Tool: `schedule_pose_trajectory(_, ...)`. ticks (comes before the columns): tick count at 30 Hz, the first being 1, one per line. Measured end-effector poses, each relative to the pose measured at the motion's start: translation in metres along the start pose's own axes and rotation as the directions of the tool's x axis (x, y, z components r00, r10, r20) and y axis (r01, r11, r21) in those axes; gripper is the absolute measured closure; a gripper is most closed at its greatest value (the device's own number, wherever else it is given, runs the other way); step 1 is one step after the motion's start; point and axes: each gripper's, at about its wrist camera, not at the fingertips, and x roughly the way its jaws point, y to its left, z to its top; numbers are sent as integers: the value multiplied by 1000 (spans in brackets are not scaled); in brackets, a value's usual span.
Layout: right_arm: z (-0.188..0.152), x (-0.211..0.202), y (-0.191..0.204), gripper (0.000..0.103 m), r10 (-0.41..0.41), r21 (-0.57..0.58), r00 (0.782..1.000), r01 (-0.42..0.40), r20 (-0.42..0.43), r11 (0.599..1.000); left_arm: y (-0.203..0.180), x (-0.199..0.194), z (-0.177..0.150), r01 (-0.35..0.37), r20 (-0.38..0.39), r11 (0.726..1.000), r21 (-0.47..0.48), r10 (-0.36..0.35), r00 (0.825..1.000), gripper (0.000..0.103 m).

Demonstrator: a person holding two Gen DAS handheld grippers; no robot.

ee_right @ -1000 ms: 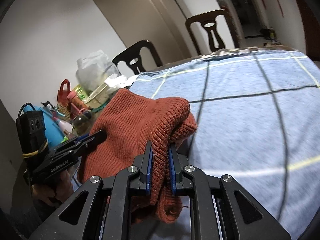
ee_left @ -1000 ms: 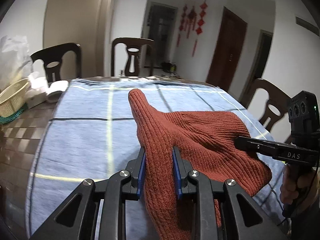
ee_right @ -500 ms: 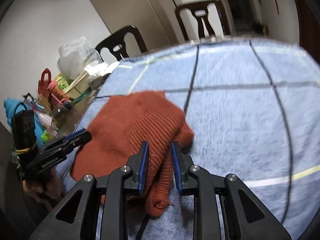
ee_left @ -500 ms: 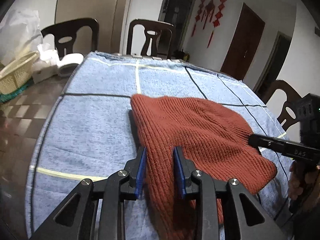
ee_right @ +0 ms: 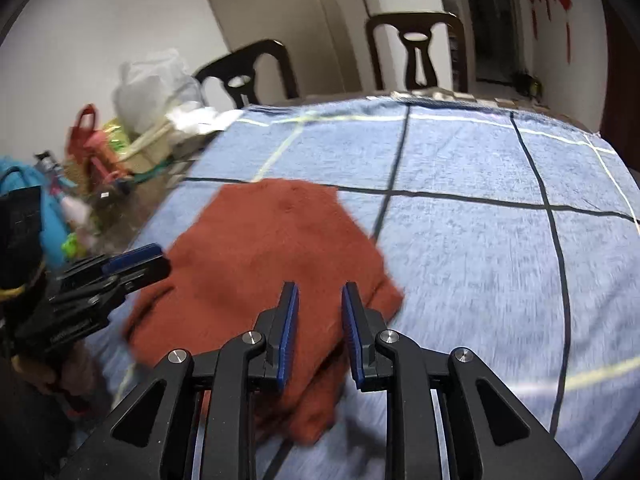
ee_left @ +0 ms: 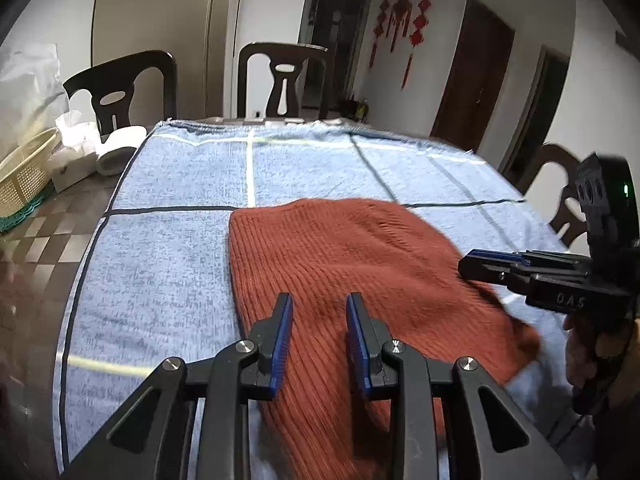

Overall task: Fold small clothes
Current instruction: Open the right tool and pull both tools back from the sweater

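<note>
Garment: rust-red ribbed knit piece [ee_left: 344, 264], lying flat on the blue checked cloth [ee_left: 172, 264], toward its near edge.
Left gripper [ee_left: 316, 332]: over the knit's near left part, blue pads parted, knit showing in the gap, pads not pressing it.
Right gripper [ee_right: 318, 320]: over the knit's near right corner, pads likewise parted and clear of the fabric; a hand [ee_left: 588, 356] holds its grip.
Cloth: covers the table, dark and pale lines crossing it.
Left of cloth: woven basket [ee_left: 24, 184], paper rolls [ee_left: 116, 148], white plastic bag [ee_right: 152, 84].
Beyond cloth: dark wooden chairs [ee_left: 284, 80]; red hanging ornaments [ee_left: 404, 12] on the wall.
</note>
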Motion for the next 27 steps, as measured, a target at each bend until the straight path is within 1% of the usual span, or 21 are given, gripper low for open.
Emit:
schedule_pose_trajectory(1, -7, -8, 7, 80, 20, -14, 1000, -20, 2, 1000, 0, -7, -3, 1, 6, 1000, -5, -1, 1000, 72)
schedule_pose_trajectory(3, -18, -17, 17, 81, 26, -48, 1000, -26, -3, 999, -1, -22, -13, 1, 12, 1000, -17, -1, 1000, 72)
schedule_pose_trajectory(5, -32, -21, 24, 87, 31, -68, 999, -33, -21, 997, -2, -35, -25, 13, 19, 1000, -28, -13, 1000, 72)
schedule_pose_trajectory(7, -41, -12, 26, 89, -13, -92, 999, 9, -47, 996, -3, -40, -38, 9, 6, 999, -36, -9, 1000, 72)
schedule_pose_trajectory(8, -45, -5, 23, 89, -37, -90, 997, 31, -68, 995, -4, -39, -43, 4, -3, 999, -37, -4, 1000, 72)
schedule_pose_trajectory(9, -46, 1, 17, 89, -38, -69, 996, 32, -84, 997, -4, -35, -46, -3, -17, 999, -41, 3, 1000, 72)
schedule_pose_trajectory(11, -46, 1, 13, 89, -24, -56, 997, 20, -71, 998, -4, -24, -51, -30, -52, 998, -47, 27, 998, 72)
schedule_pose_trajectory(13, -47, 0, 14, 89, -26, -61, 997, 22, -69, 998, -7, -18, -52, -52, -49, 998, -26, 51, 997, 72)
schedule_pose_trajectory(17, -47, -4, 14, 88, -32, -56, 997, 28, -68, 998, -8, -18, -50, -60, -53, 998, -29, 58, 997, 72)
schedule_pose_trajectory(19, -49, -10, 18, 86, -48, -68, 997, 44, -58, 997, -10, -20, -50, -70, -54, 997, -23, 69, 996, 72)
schedule_pose_trajectory(24, -54, -23, 31, 84, -84, -117, 996, 79, -35, 990, -14, -32, -53, -90, -47, 996, -25, 88, 995, 72)
schedule_pose_trajectory(27, -60, -31, 36, 82, -95, -137, 995, 90, -30, 986, -16, -39, -57, -106, -44, 994, -20, 105, 994, 72)
